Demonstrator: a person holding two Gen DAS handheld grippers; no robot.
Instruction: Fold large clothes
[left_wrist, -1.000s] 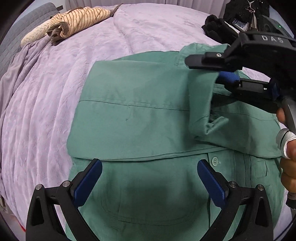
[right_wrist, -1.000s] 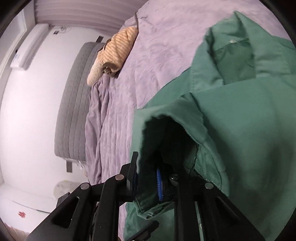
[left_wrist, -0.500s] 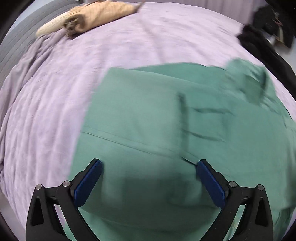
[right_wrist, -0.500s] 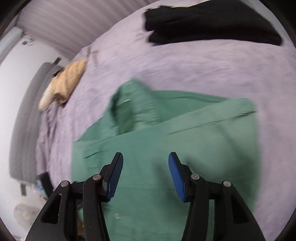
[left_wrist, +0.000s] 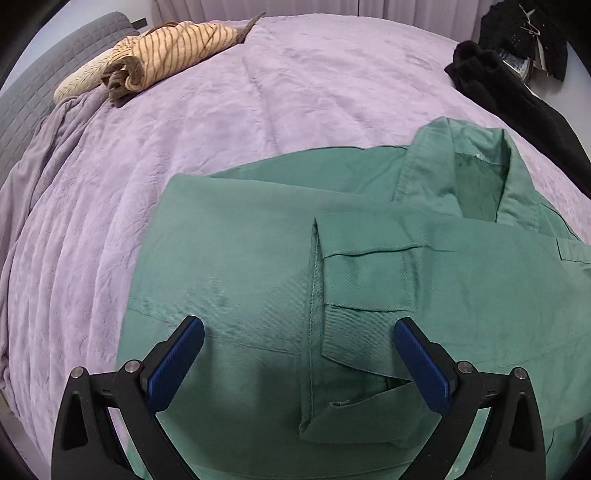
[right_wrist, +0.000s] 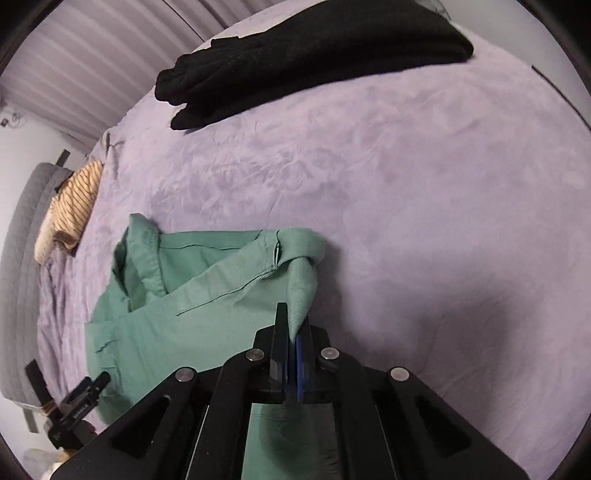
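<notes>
Sleeve dropped across the green shirt, right gripper now pinches its right edge for another fold, left gripper hovers open.

Left wrist view: sits low over the green shirt, close above it, facing up the lilac bedspread toward the grey headboard. Right wrist view: near the shirt's edge, rolled sideways, facing across the bed toward the curtain. Shared: shirt collar, striped garment, black clothing, bedspread.
</notes>
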